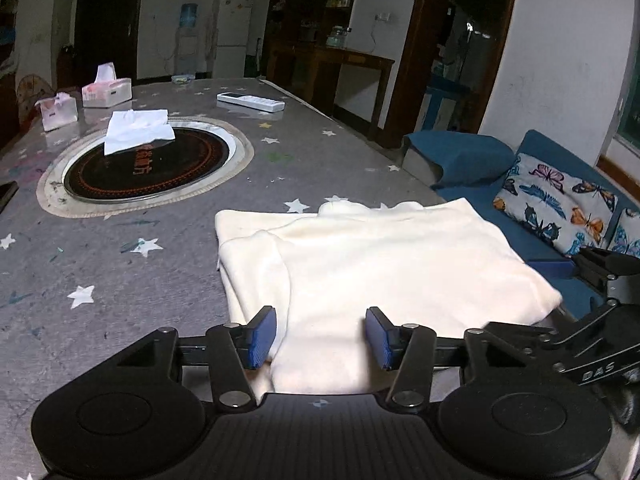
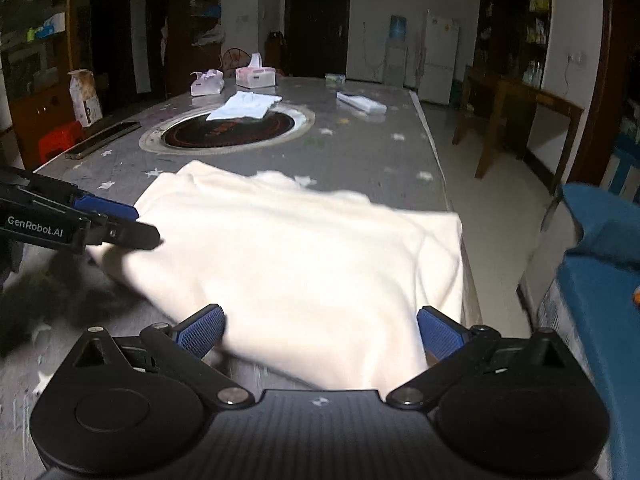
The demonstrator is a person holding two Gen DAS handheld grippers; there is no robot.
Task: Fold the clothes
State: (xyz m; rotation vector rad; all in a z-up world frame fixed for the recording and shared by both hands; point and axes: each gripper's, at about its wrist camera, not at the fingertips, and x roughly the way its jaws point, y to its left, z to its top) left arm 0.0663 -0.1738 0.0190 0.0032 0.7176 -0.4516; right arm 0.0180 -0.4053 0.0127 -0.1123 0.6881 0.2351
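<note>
Left wrist view: the cream garment (image 1: 384, 264) lies folded on the star-print table (image 1: 120, 280), straight ahead of the left gripper (image 1: 320, 338), its long side running away from the fingers toward the blue sofa (image 1: 560, 160) side. Both blue pads stand apart with the near hem between them, nothing pinched. From the right wrist view the right gripper (image 2: 320, 330) is spread wider still, straddling the garment's near corner, empty. Both sit about equally close, so I'd guess the near edge gets lifted next.
</note>
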